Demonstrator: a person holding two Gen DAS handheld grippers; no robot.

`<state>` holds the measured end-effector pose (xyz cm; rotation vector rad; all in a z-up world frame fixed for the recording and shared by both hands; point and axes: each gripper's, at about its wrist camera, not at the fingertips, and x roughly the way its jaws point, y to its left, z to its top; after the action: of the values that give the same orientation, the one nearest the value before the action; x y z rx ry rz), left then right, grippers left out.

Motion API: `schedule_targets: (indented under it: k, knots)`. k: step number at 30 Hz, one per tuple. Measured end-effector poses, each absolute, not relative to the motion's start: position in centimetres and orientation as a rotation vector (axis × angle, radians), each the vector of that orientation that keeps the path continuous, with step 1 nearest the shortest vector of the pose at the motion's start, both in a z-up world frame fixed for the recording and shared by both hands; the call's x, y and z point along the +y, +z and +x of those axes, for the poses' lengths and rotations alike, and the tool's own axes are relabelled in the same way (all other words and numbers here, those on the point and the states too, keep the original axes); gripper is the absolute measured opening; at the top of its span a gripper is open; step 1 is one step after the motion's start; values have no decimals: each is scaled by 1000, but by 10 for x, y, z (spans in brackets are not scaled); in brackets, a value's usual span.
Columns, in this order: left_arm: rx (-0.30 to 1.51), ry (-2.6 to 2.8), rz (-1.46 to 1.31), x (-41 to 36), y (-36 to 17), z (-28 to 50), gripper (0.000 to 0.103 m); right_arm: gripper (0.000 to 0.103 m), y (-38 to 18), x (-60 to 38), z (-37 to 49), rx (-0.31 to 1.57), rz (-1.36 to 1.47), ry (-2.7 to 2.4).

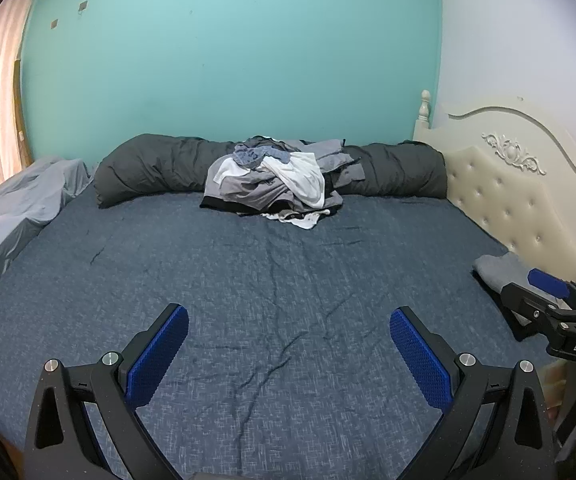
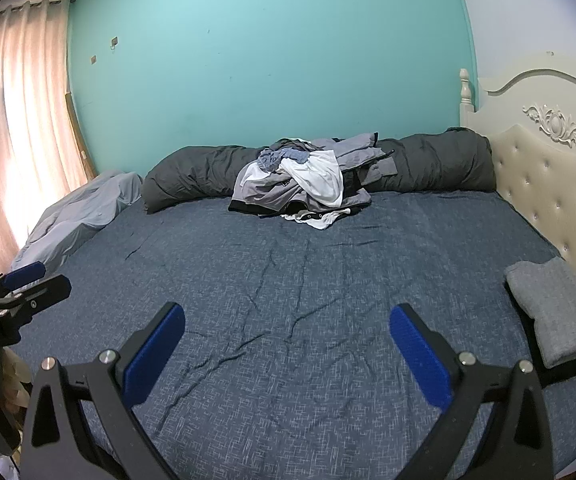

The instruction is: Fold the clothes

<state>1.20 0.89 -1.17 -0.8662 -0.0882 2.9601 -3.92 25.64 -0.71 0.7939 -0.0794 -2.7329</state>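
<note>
Right now, line by line:

My left gripper [image 1: 288, 322]: jaws spread wide, nothing between the blue pads, hanging over the bare middle of the bed and tilted down toward it.

My right gripper [image 2: 288, 320]: also spread wide with nothing between the pads, over the sheet and tilted down the same way.

Side by side: from my left wrist I see the right gripper at the right edge; from my right wrist I see the left one at the left edge.

Pile of clothes [image 1: 275, 180]: my job sits at the far side of the bed, a loose heap of grey, white, black and blue pieces, leaning against the dark rolled duvet [image 1: 147, 168], well apart from both grippers.

Folded grey garment [image 2: 552, 312]: lies flat on something black near the right edge of the bed, just beside the cream headboard [image 2: 548, 184].

Bed sheet [image 1: 271, 280]: dark blue, creased down the middle.

Light grey blanket [image 2: 83, 212]: bunched along the left edge of the bed.

Wall [image 1: 227, 60]: turquoise, behind the duvet.

Curtain [image 2: 19, 120]: pink, lit from behind, at the left.
</note>
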Motion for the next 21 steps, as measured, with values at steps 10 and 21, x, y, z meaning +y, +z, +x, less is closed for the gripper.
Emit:
schedule_targets:
  k: [10, 21]
  knots:
    - [-93, 2949, -877, 7, -8, 9, 103, 103, -6, 257, -40, -75, 798, -2733]
    - [-99, 2947, -870, 7, -8, 11, 103, 103, -7, 258, -40, -78, 795, -2734]
